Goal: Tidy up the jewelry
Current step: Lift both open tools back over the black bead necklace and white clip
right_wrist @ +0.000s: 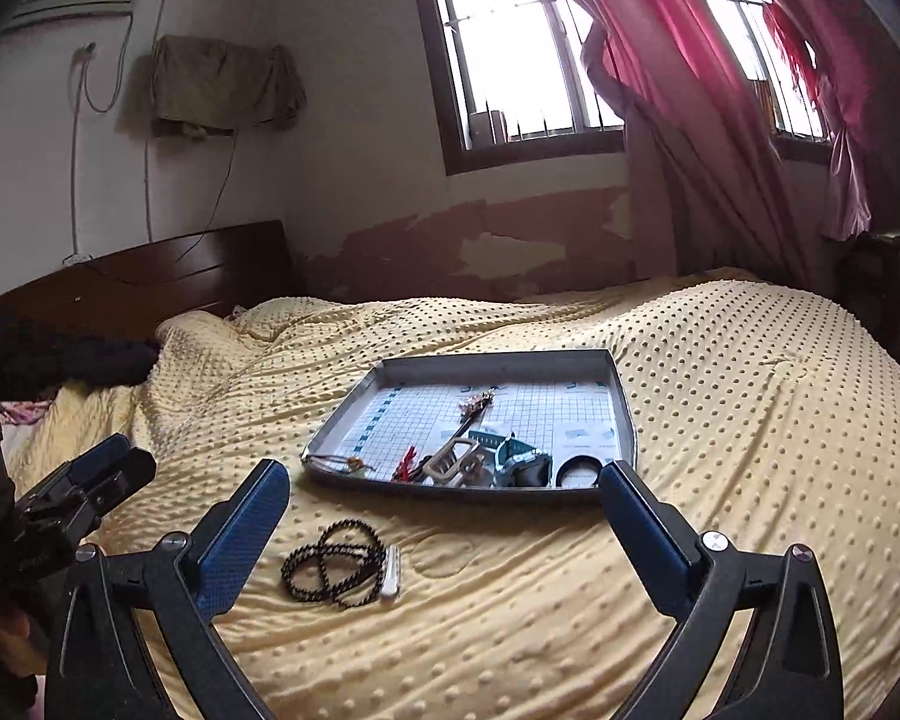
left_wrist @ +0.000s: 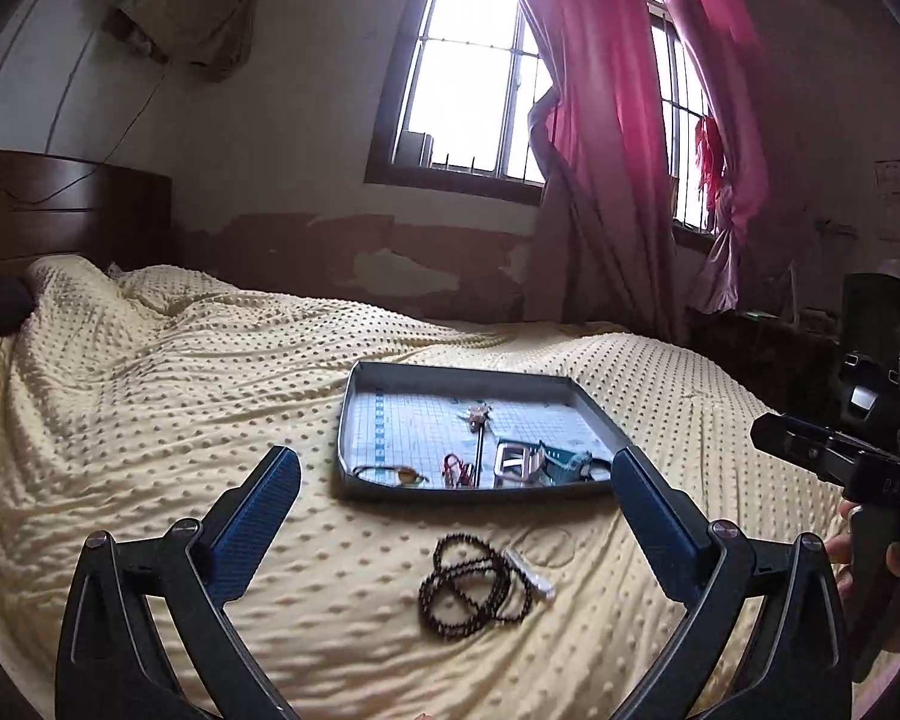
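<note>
Both my grippers, left (left_wrist: 456, 480) and right (right_wrist: 444, 492), hang wide open, empty. The black bead necklace (left_wrist: 474, 588) lies coiled on the dotted bedspread (left_wrist: 210, 420), just short of the grey tray (left_wrist: 345, 420). Risk: soft blanket gives, and I snag one loop or the white clasp piece (left_wrist: 531, 573) only.

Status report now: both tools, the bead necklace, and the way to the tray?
Left tool open, empty. Right tool open, empty. Bead necklace on the blanket, outside the tray, white piece beside it. Nothing between.

beads (left_wrist: 474, 588) before tray (left_wrist: 354, 420), on bed (left_wrist: 150, 420)
</note>
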`<state>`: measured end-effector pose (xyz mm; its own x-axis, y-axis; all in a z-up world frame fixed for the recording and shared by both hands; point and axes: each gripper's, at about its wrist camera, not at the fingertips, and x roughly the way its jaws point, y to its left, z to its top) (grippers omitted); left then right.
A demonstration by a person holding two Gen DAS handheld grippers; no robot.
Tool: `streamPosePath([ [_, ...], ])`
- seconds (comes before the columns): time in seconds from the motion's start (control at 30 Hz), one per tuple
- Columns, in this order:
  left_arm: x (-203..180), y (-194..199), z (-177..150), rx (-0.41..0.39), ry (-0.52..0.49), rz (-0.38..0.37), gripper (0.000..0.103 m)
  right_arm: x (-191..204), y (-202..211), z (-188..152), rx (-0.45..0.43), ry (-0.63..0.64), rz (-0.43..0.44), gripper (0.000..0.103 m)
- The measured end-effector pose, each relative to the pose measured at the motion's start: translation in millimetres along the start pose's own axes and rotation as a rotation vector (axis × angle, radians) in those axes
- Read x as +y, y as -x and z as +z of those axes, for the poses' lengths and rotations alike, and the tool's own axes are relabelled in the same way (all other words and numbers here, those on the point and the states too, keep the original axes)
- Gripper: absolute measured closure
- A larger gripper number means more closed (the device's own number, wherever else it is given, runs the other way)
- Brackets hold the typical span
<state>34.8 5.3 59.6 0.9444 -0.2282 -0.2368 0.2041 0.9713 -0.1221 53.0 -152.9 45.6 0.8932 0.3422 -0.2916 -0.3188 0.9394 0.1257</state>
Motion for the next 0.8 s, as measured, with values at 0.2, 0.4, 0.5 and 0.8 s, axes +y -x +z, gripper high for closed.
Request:
streamPosePath([
  [0.2, 5, 13, -20, 0.038, 0.036, 0.048, 0.002, 17, 14, -21, 0.005, 0.048, -0.002, 0.0],
  [0.4, 7, 17, -36, 0.053, 0.001, 0.081, 0.002, 23, 12, -39, 0.031, 0.084, -0.005, 0.0],
  [0.5, 13, 16, -45, 0.079, -0.014, 0.102, 0.002, 21, 8, -47, 0.057, 0.092, -0.016, 0.0],
  [0.8, 30, 4, -59, 0.194, 0.045, 0.119, 0.002, 12, -10, -68, 0.182, 0.073, -0.044, 0.0],
])
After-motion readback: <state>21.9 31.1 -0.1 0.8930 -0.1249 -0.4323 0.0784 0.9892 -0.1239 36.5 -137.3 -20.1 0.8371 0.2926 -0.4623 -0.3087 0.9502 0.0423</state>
